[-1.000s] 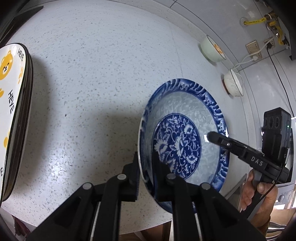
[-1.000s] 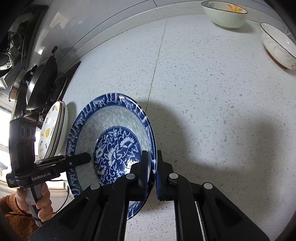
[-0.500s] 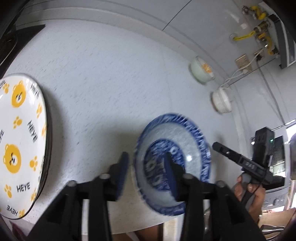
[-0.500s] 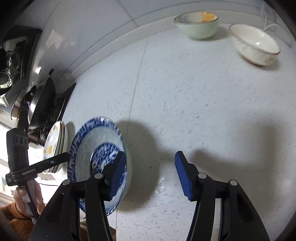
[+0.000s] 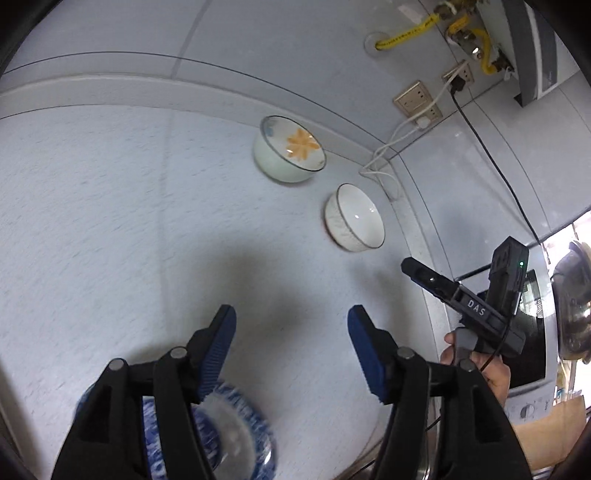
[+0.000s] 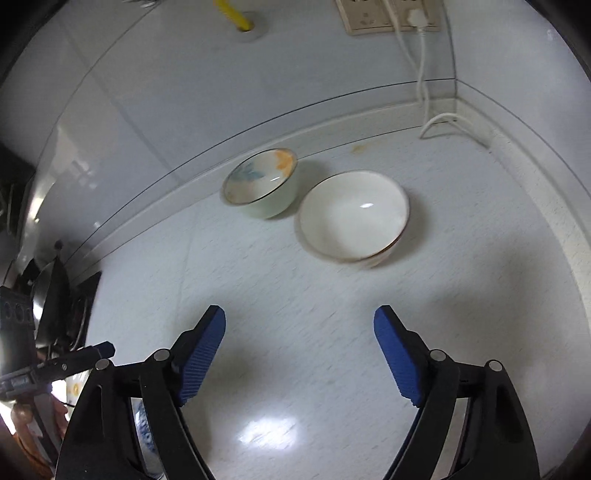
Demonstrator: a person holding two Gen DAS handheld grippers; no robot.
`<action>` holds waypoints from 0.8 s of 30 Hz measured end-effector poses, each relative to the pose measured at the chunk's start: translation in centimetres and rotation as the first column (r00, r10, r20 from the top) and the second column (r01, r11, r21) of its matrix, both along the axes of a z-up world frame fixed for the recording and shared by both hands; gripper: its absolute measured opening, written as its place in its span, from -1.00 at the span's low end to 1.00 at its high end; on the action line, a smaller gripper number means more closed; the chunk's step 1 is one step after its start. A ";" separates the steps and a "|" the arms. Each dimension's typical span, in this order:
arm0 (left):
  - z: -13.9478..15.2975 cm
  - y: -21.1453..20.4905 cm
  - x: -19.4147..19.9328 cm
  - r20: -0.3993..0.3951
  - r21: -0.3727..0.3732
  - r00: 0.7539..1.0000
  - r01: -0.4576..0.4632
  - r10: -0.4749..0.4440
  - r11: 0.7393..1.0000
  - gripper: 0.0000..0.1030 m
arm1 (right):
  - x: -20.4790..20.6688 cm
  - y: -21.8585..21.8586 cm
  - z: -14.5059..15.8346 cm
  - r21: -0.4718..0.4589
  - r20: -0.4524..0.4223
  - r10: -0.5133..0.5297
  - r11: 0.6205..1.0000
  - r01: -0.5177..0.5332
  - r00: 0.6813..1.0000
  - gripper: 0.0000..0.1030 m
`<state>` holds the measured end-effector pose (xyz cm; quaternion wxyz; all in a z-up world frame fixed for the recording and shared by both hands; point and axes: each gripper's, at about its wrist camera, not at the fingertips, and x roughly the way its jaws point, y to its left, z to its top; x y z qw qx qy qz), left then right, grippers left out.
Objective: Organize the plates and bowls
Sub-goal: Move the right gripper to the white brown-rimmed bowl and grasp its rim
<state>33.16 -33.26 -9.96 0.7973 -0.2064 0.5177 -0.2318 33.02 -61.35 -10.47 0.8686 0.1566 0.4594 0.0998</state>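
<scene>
- Left gripper (image 5: 291, 343): jaws opening, nothing between them.
- Right gripper (image 6: 299, 345): jaws opening, nothing between them.
- Blue plate (image 5: 236, 439) on counter (image 5: 110, 221), under left gripper's left finger.
- Green bowl (image 6: 260, 182) and white bowl (image 6: 352, 216) near back wall, just beside each other.

You see a speckled white countertop (image 6: 295, 306) meeting a grey wall. A wall socket (image 5: 417, 100) feeds a white cable (image 6: 421, 66); a yellow hose (image 5: 402, 35) enters the wall nearby.

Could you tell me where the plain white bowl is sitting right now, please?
The plain white bowl stands on the countertop near the back corner, just right of the pale green flower-patterned bowl in the right wrist view, below the dangling white cable.
</scene>
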 end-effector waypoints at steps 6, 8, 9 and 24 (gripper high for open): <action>-2.3 -6.7 6.1 -0.045 0.019 0.999 0.017 -0.016 1.000 0.20 | 4.5 -3.6 -1.1 -0.026 -0.039 -0.022 0.999 0.021 0.999 0.62; -3.1 -8.2 8.1 -0.059 0.018 0.998 0.014 -0.013 1.000 0.20 | 5.7 -4.6 -1.6 -0.025 -0.053 -0.020 1.000 0.019 0.998 0.64; -3.6 -9.2 9.2 -0.068 0.023 0.998 0.016 -0.015 1.000 0.20 | 6.3 -4.9 -1.8 -0.026 -0.056 -0.018 1.000 0.017 0.998 0.65; -7.8 -15.0 16.6 -0.137 0.101 0.990 -0.018 0.032 0.995 0.16 | 12.6 -7.1 -4.7 -0.075 -0.113 -0.020 0.997 0.012 0.993 0.78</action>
